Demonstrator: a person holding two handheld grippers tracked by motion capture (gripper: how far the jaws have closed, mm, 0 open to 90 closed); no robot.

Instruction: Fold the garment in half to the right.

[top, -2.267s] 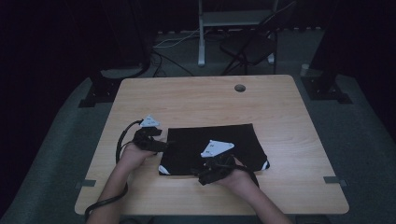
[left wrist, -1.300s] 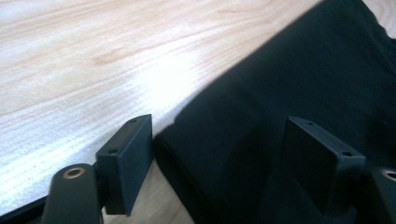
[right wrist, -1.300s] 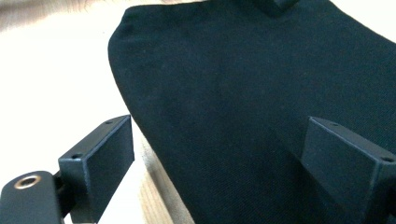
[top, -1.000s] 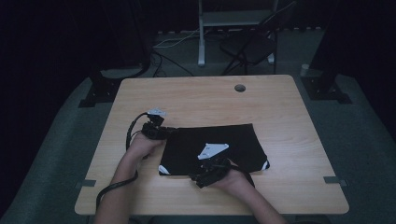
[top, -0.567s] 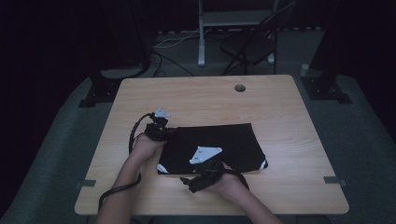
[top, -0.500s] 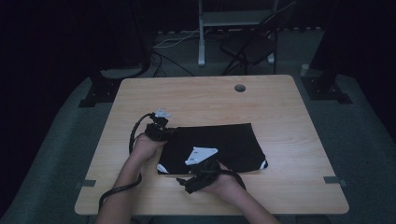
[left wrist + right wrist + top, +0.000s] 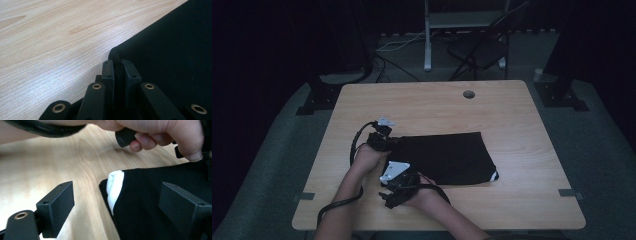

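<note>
Black cloth (image 7: 444, 157) is lying flat across the middle of the pale wooden worktop (image 7: 437, 107), its long axis running left to right, with white trim showing at its near right corner. I am working at its left end with both hands.

On the left, my left tool (image 7: 379, 138) is sitting at the cloth's far left corner. In the left gripper view (image 7: 117, 66) its jaws are standing almost together, with a raised fold of the black edge pinched between them, so I am holding that corner.

Just to the right and nearer to me, my right tool (image 7: 396, 185) is hovering at the cloth's near left corner. In the right gripper view (image 7: 115, 202) its jaws are spread wide and gripping nothing. The corner is lying between them, a little ahead of the jaw tips, and a white lining (image 7: 114, 186) is peeking out where the edge is turned over. My left hand (image 7: 160, 135) is showing beyond it, just past the cloth's far edge.

What the next move turns on, I judge, is this: the near left corner is lying straight ahead of the open right tool, whose hand is nearest it, and the tool seems to need only a short advance before closing. With both left corners held, I could lift that end and carry it toward the right, along the cloth's long axis.
</note>
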